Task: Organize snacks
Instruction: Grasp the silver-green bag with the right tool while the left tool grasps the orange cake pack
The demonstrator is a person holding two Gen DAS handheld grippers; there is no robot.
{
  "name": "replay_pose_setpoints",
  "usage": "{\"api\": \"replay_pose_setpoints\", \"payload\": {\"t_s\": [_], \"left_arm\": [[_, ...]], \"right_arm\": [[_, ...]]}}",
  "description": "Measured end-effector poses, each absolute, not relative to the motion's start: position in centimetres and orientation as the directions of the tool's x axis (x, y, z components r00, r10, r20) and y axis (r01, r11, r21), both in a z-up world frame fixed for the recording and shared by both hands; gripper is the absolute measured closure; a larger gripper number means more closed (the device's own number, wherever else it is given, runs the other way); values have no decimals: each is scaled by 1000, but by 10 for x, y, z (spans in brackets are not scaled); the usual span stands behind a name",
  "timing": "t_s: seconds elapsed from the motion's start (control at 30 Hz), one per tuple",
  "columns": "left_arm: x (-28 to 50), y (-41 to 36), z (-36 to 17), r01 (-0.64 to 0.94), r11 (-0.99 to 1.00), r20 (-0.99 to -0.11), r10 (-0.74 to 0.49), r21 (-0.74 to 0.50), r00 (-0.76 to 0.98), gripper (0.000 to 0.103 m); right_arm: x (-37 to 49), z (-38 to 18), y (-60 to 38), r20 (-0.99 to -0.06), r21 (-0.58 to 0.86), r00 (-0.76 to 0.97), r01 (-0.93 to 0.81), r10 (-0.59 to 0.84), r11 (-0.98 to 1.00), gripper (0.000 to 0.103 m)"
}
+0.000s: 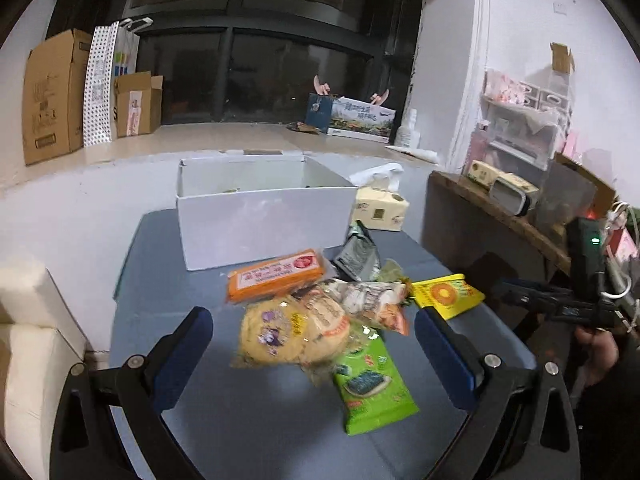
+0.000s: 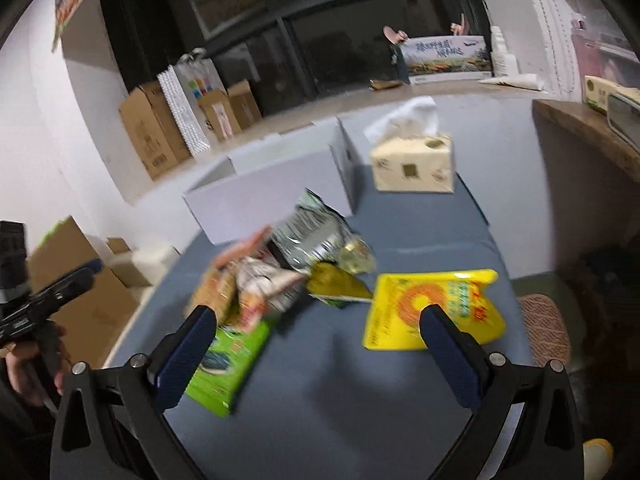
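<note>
A pile of snack packets lies on the blue-grey table (image 1: 168,280): an orange bar pack (image 1: 276,274), round yellow crackers (image 1: 276,332), a green packet (image 1: 372,384), a yellow packet (image 1: 446,294) and a silver packet (image 1: 358,254). An open white box (image 1: 264,216) stands behind them. My left gripper (image 1: 314,322) is open and empty, hovering just before the crackers. My right gripper (image 2: 316,320) is open and empty over the table between the green packet (image 2: 224,364) and the yellow packet (image 2: 436,308). The white box (image 2: 272,196) and silver packet (image 2: 320,240) lie beyond.
A tissue box (image 1: 382,208) (image 2: 414,168) stands right of the white box. A wooden shelf (image 1: 500,208) with clutter is at the right. Cardboard boxes (image 1: 52,96) and a paper bag sit on the window ledge. A white cushion (image 1: 28,340) is at the left.
</note>
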State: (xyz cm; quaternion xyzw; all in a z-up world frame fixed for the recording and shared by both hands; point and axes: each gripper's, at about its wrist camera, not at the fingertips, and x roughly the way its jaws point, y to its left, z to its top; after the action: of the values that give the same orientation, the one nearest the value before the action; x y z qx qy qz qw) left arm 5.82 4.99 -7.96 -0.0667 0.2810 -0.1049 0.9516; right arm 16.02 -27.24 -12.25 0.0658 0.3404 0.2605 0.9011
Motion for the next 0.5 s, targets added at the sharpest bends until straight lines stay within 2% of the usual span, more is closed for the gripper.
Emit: {"api": "replay_pose_setpoints", "payload": {"t_s": [0.13, 0.33, 0.5], "left_arm": [[57, 46, -79, 176, 968, -525, -244, -176, 815, 0], [57, 41, -82, 192, 969, -537, -248, -159, 806, 0], [58, 46, -89, 164, 979, -560, -202, -117, 803, 0]], "right_arm": [[181, -128, -262, -603, 286, 603, -449, 523, 847, 0], [246, -137, -196, -704, 104, 539, -566, 463, 818, 0], [296, -150, -157, -756, 30, 506, -607, 416, 794, 0]]}}
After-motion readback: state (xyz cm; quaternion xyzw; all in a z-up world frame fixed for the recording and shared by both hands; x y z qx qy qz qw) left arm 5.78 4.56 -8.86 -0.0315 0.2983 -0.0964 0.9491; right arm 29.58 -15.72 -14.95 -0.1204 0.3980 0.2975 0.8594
